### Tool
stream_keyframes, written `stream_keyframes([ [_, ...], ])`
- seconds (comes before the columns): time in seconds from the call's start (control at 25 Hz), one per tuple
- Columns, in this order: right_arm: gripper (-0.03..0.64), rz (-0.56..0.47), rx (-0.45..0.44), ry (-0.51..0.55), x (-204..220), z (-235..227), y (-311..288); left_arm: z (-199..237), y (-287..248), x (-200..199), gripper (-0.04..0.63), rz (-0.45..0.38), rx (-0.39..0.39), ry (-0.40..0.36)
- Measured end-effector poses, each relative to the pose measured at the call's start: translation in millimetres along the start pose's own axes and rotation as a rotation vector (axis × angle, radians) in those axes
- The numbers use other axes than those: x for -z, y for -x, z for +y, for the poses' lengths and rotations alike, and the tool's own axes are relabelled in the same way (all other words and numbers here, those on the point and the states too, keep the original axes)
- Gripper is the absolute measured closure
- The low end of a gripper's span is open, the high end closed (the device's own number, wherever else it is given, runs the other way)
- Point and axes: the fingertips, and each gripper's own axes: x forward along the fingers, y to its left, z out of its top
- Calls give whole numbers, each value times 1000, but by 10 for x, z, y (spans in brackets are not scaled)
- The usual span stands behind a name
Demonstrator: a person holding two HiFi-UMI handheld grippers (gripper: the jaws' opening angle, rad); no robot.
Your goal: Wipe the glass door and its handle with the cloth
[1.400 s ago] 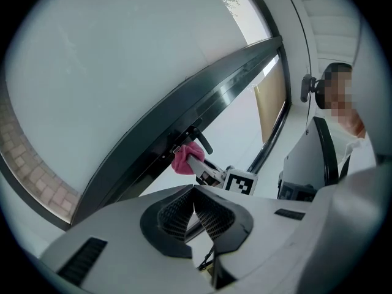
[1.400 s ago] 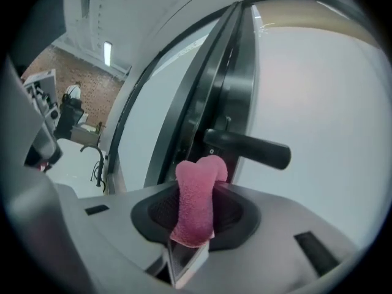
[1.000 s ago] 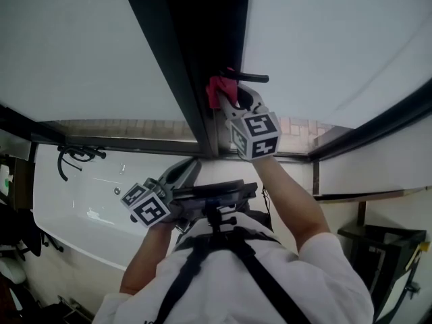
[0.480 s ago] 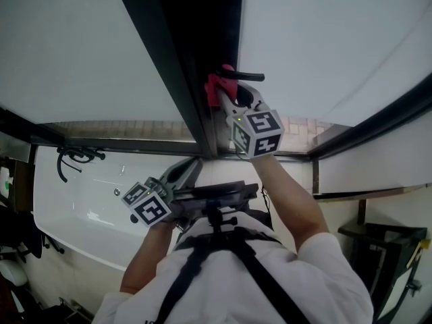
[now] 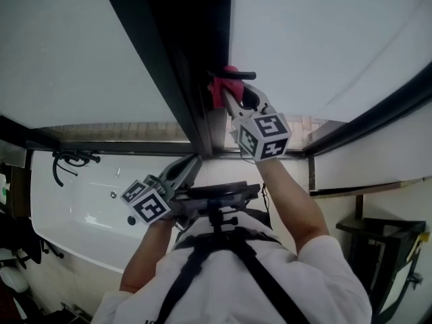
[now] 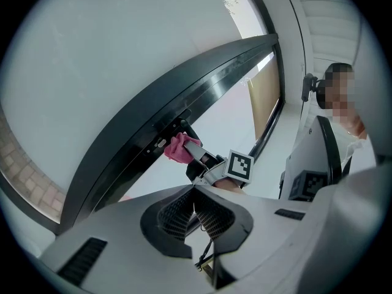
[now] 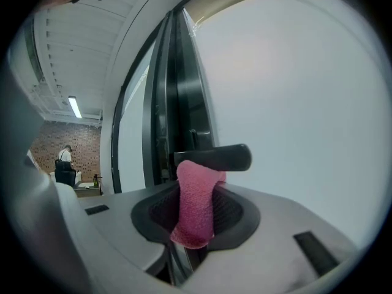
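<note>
I have the glass door (image 5: 324,39) filling most of the head view, its pale panes split by the dark frame (image 5: 169,66) that runs up the middle. Low down and close to my operator's chest sits the left gripper (image 5: 191,162), well apart from the door hardware; in its own view the two ribbed pads of the left gripper (image 6: 194,208) meet with nothing between them. The right gripper (image 5: 229,100) is raised to the frame's edge, and its jaws are clamped on the pink cloth (image 7: 196,207). The dark lever handle (image 7: 214,157) juts out from the frame, and the top of the cloth presses against its bar.
</note>
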Motion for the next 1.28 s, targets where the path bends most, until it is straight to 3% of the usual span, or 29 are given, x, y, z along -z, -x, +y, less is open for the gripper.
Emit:
stream_keyframes([
  [1.28, 511, 4, 57, 11, -94, -301, 339, -144, -211, -6, 601, 21, 29, -15],
])
